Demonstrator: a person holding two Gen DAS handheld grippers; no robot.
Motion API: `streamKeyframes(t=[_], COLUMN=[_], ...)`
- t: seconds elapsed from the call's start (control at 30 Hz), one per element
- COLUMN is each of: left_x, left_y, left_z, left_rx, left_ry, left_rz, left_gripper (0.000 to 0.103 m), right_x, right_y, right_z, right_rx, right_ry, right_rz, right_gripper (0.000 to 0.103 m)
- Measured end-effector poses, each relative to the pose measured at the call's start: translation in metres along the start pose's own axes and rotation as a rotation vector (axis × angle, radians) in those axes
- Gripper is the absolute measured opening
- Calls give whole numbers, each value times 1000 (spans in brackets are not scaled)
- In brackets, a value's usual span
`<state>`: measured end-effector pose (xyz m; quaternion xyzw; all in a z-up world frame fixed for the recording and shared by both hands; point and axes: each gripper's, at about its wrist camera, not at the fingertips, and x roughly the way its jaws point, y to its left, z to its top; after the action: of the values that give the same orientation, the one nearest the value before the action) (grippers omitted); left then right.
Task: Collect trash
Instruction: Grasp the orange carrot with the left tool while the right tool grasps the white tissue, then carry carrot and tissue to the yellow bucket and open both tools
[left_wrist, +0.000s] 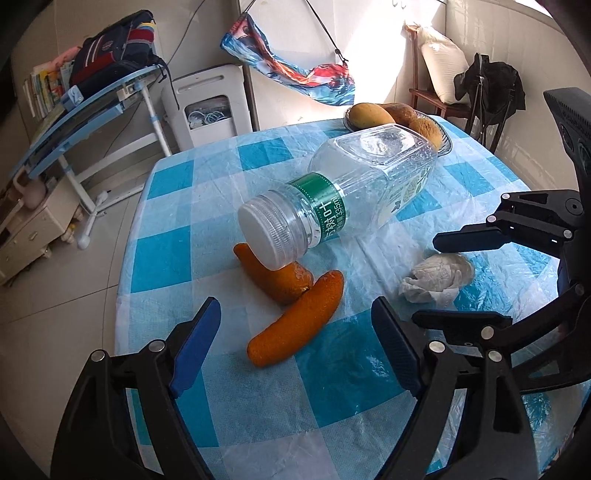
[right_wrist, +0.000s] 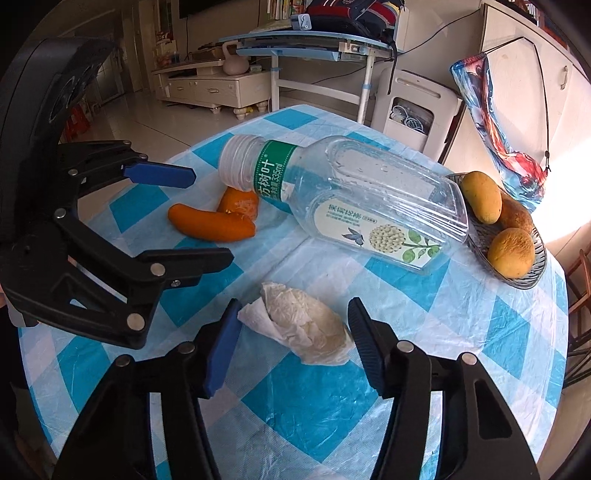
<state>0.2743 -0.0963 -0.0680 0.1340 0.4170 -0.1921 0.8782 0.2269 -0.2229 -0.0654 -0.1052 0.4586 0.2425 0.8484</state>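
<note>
A clear plastic bottle (left_wrist: 354, 184) lies on its side on the checked bench (left_wrist: 177, 251), its cap over orange peels (left_wrist: 295, 317). The left tongs (left_wrist: 295, 343) gape near the peels; the right tongs (right_wrist: 291, 343) gape around a crumpled tissue (right_wrist: 306, 325).

The bottle (left_wrist: 354, 192) cap hides part of the orange peel (left_wrist: 273, 273), perhaps its tip.

A home living room; TV cabinet (right_wrist: 218, 86), child's desk (right_wrist: 314, 44), fruit bowl (right_wrist: 517, 273).
</note>
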Motion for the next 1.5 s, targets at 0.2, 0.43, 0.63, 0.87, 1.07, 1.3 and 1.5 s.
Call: streamKeyframes(t=[0.2,0.43,0.63,0.87,1.07,1.3,1.5], left_x=[4,-7,-30,-45,-42,-60,-105], left_y=[-2,-16,-11,-12,-23,-23,-21], left_z=[-1,-9,-20,-36,-51,-61,-76], left_rx=[-4,31,-49,-103,-50,-65,-140], left_ry=[24,34,21,23,49,23,-103], left_rz=[-58,-94,-167,-182,-100,-90,-117], left_gripper=[37,15,15,15,18,15,14], right_x=[-1,-8,-22,-40,-52,-70,-95], right_y=[-2,-2,3,15,17,19,26], right_z=[0,-7,-16,-27,-37,-51,-63], right_rx=[16,39,103,109,148,234,302], right_ry=[10,9,-17,-27,-40,-75,-139], right_rz=[4,1,33,42,42,69,85], right_gripper=[35,33,33,33,33,33,33])
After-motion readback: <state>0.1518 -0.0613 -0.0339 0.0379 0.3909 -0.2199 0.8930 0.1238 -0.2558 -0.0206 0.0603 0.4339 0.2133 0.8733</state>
